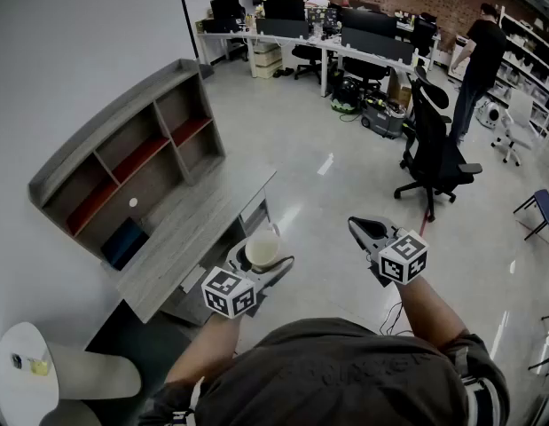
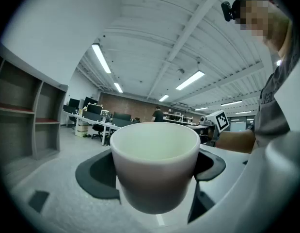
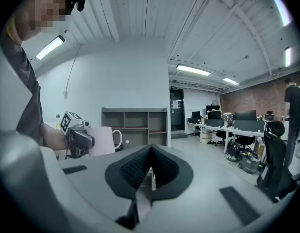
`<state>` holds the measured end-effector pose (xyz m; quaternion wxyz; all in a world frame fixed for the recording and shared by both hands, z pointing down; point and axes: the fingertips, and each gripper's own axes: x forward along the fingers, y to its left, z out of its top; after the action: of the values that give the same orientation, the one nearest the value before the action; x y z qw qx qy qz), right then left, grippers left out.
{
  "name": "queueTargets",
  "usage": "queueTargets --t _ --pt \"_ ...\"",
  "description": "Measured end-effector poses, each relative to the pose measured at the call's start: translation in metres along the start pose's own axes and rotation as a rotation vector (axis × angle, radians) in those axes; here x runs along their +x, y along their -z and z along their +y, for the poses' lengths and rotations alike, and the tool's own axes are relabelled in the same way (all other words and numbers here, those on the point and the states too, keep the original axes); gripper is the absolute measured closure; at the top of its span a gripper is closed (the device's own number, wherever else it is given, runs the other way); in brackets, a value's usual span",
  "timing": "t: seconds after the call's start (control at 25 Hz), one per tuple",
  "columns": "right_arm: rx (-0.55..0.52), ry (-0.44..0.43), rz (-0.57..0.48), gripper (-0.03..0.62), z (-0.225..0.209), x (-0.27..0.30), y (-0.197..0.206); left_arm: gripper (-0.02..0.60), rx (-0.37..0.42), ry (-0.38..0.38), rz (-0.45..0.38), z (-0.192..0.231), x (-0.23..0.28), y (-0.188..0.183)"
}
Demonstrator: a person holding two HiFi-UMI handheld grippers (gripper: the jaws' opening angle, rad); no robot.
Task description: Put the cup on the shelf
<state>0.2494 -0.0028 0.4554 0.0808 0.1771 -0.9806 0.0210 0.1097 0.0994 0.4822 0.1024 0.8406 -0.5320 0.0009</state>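
Observation:
A white cup (image 1: 262, 247) with a handle is upright between the jaws of my left gripper (image 1: 256, 266), which is shut on it, in the air off the front edge of the grey desk (image 1: 190, 220). The left gripper view shows the empty cup (image 2: 154, 164) filling the middle, jaw pads on both sides. The grey shelf (image 1: 123, 153) with red-lined compartments stands on the desk against the wall, to the left of the cup. My right gripper (image 1: 356, 224) is shut and holds nothing, a short way right of the cup. Its view shows the cup (image 3: 102, 141) and the shelf (image 3: 135, 125) beyond.
A black office chair (image 1: 434, 153) stands on the glossy floor to the right. A person (image 1: 478, 51) stands by racks at the back right, behind long desks with monitors (image 1: 345, 34). A round white table (image 1: 26, 371) with small items is at the bottom left.

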Motion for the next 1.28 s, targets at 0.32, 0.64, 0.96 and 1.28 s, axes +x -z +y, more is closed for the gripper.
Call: queueTargets --t 0.32,0.64,0.96,1.28 --pt "-0.004 -0.018 -0.006 0.606 -0.007 -0.012 -0.003 0.156 0.011 -0.017 -0.001 -0.018 0.008 -0.001" --pt "0.004 -0.062 -0.004 0.603 -0.016 -0.037 0.000 0.156 0.008 -0.051 0.002 -0.048 0.021 0.004" --pt "0.024 -0.056 -0.006 0.603 -0.045 -0.062 0.018 0.156 -0.011 -0.051 0.021 -0.070 0.047 0.014" --pt "0.045 -0.021 0.007 0.603 -0.075 -0.032 0.027 0.156 -0.021 -0.010 0.030 -0.029 0.078 0.014"
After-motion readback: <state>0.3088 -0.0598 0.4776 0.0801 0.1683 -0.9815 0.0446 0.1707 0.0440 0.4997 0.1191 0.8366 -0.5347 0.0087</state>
